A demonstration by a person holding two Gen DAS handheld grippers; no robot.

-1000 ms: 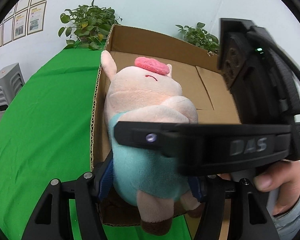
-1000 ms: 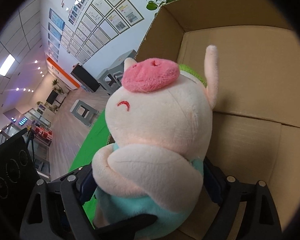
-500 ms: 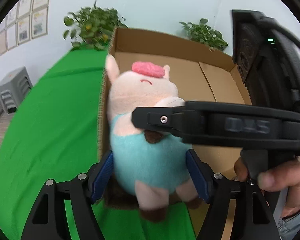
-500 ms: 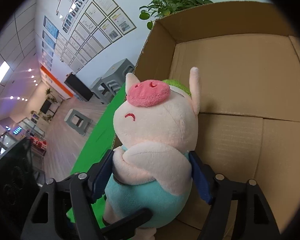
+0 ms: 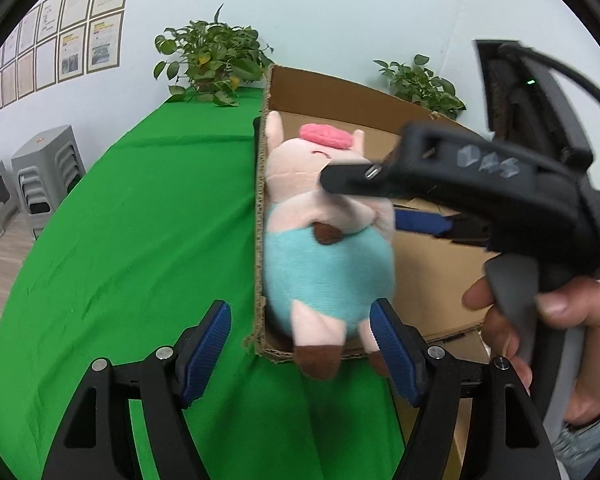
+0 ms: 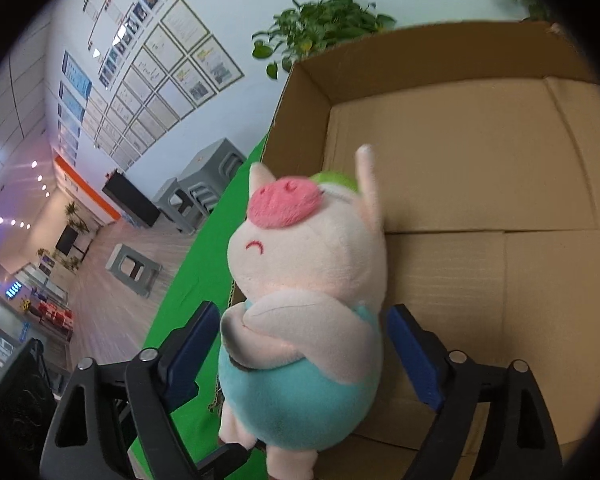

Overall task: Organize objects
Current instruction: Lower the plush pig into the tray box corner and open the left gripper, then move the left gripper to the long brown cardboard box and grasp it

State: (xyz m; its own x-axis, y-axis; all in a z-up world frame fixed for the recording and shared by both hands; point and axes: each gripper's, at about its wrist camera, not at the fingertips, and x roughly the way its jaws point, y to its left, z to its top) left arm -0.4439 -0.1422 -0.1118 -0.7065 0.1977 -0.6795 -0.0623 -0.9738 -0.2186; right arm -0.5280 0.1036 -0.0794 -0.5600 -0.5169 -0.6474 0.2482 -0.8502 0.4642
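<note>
A plush pig (image 5: 324, 240) with a pink snout and teal overalls hangs over the near left corner of an open cardboard box (image 5: 432, 264). My left gripper (image 5: 300, 352) is open, its blue pads wide apart below the pig, not touching it. My right gripper (image 6: 304, 356) is open with the pig (image 6: 304, 300) between its blue pads, a gap showing on each side. The right gripper's body (image 5: 480, 192) crosses in front of the pig in the left wrist view. The box (image 6: 480, 200) looks empty inside.
A green cloth (image 5: 140, 240) covers the table left of the box. Potted plants (image 5: 212, 64) stand behind the box by the wall. Grey stools (image 5: 32, 176) stand on the floor at the far left.
Both grippers have opened and let go of the pig. The left gripper has pulled back and the pig now sits lower, farther from both cameras, at the box's corner.
</note>
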